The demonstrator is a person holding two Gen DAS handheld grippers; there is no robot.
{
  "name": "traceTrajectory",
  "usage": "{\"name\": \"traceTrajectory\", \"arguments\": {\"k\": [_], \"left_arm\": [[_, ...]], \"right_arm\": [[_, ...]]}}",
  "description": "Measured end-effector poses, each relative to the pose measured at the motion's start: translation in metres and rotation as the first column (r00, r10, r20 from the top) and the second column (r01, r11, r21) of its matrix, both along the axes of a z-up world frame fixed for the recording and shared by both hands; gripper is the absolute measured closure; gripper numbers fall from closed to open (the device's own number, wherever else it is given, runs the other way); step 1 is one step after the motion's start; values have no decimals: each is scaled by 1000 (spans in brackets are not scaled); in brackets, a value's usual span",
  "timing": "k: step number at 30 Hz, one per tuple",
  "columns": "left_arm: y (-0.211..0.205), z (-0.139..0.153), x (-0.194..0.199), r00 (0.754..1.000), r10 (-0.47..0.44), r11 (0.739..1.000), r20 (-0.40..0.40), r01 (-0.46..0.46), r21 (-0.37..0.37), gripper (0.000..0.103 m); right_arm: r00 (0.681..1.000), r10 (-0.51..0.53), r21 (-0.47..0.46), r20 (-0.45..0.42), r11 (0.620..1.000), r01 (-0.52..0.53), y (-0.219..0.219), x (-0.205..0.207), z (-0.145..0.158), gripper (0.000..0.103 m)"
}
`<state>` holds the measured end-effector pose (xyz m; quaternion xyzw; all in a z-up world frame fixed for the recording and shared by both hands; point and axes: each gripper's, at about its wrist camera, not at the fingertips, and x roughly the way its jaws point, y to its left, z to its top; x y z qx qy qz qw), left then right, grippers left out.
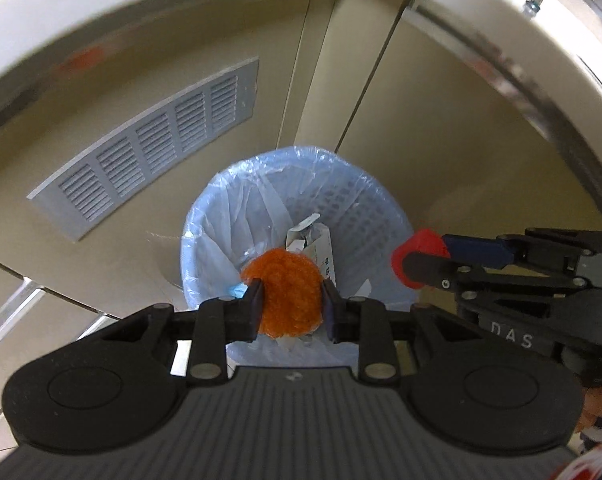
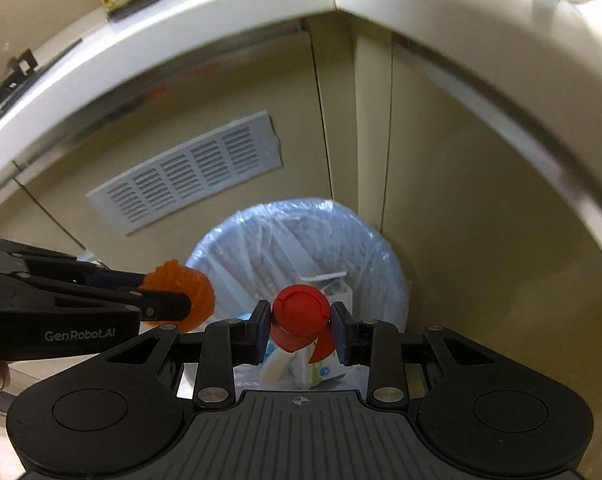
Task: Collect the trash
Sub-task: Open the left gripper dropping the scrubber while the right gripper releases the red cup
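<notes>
Fingers clamped orange scrubber point(image 1: 291, 294) (left) and red cap point(image 2: 300, 312) (right) above bin point(image 1: 205, 216); drop step, release likely next.

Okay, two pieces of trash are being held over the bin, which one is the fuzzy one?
The orange scrubby ball in the left gripper. The right gripper holds a smooth red plastic cap instead.
</notes>
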<state>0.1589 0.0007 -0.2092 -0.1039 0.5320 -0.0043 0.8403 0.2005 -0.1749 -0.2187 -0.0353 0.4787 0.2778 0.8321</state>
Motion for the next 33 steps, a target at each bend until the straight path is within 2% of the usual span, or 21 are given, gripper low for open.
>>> {"name": "traceTrajectory", "arguments": {"k": [12, 22, 25, 27, 30, 33], "left_arm": [[3, -52, 32, 998, -26, 1000, -56, 25, -15, 76], [7, -64, 43, 996, -38, 998, -78, 34, -47, 74], [7, -65, 44, 996, -38, 998, -81, 34, -50, 71], [7, -65, 44, 996, -29, 998, -86, 25, -51, 59], [11, -63, 44, 996, -7, 998, -90, 1, -69, 49], [15, -57, 42, 997, 0, 997, -79, -5, -72, 49]], "right_arm": [[995, -63, -7, -73, 998, 63, 9, 23, -47, 70], [992, -78, -9, -94, 997, 78, 9, 33, -59, 70], [993, -76, -6, -93, 997, 76, 9, 33, -57, 70], [993, -77, -5, -92, 997, 77, 9, 33, -55, 70], [992, -85, -3, -91, 996, 85, 8, 34, -53, 70], [993, -83, -5, -88, 997, 83, 7, 34, -52, 70]]}}
